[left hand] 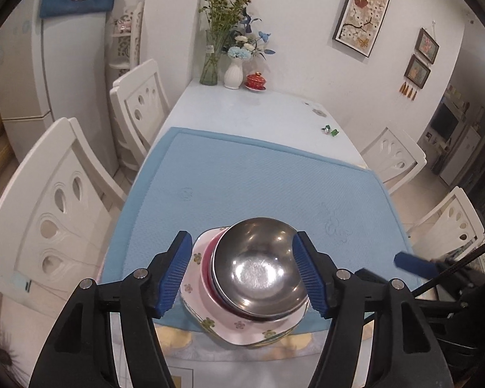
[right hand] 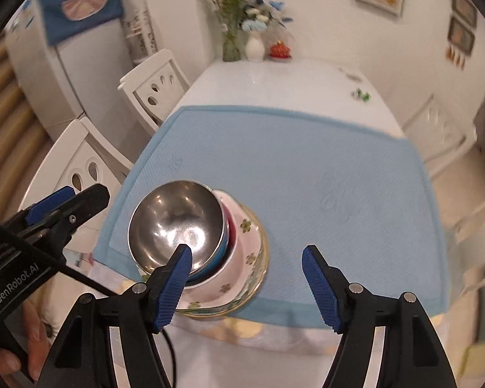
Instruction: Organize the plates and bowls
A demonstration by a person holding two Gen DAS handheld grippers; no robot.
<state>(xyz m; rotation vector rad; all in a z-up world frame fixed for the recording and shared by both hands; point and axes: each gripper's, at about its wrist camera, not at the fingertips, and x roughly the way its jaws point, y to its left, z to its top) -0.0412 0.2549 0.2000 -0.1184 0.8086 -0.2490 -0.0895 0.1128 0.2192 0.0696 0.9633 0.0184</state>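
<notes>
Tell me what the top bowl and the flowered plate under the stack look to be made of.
Top bowl: metal, probably stainless steel, polished; it mirrors the lights with bright glare on its floor. Flowered plate: looks like glazed ceramic or porcelain, glossy white with printed flowers and a thin gold-looking rim, though melamine can't be ruled out from here.

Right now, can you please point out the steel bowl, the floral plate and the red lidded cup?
steel bowl [left hand: 258, 274], left wrist view, on its shiny inner bottom.
floral plate [left hand: 242, 331], left wrist view, on its bare front rim.
red lidded cup [left hand: 255, 80], left wrist view, on its red body.
</notes>
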